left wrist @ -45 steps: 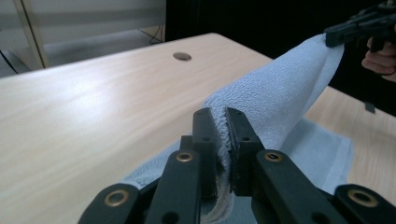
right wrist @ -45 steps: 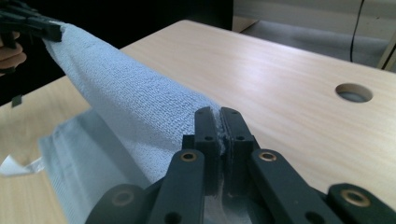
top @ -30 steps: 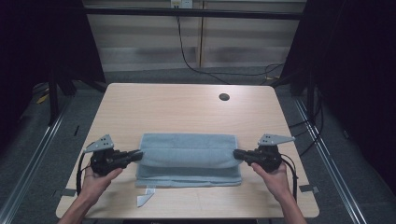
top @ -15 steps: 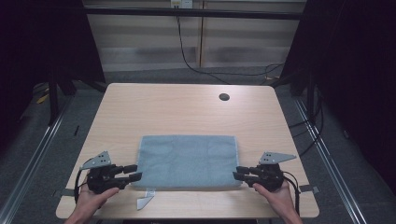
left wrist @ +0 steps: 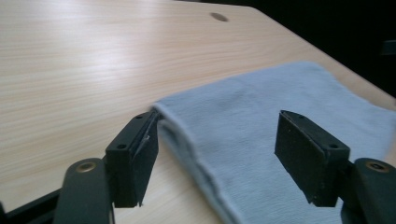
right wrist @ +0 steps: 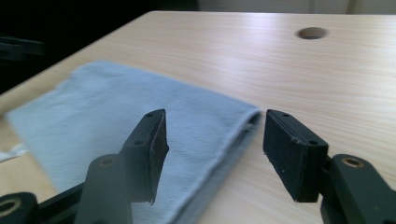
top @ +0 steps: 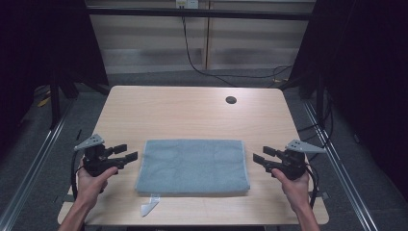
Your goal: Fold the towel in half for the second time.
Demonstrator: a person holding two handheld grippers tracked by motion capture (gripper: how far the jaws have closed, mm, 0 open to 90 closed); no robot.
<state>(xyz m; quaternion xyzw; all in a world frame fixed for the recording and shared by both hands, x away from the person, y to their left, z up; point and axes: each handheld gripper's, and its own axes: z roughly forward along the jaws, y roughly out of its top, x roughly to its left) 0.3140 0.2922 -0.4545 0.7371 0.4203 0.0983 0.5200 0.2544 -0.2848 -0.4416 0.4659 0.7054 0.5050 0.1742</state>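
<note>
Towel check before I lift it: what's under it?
The folded towel lies flat on the table. A white tag pokes out at its near edge. Anything else beneath is covered.

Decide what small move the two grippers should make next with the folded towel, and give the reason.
Probably ease both inward and close on the short edges of the towel. It lies flat, folded on the table, and the left gripper and right gripper sit just off its ends with jaws open, holding nothing, so a further fold needs a fresh grip.

one folded blue towel (top: 193, 165), two grippers, one white tag (top: 148, 205), one table (top: 178, 110)
</note>
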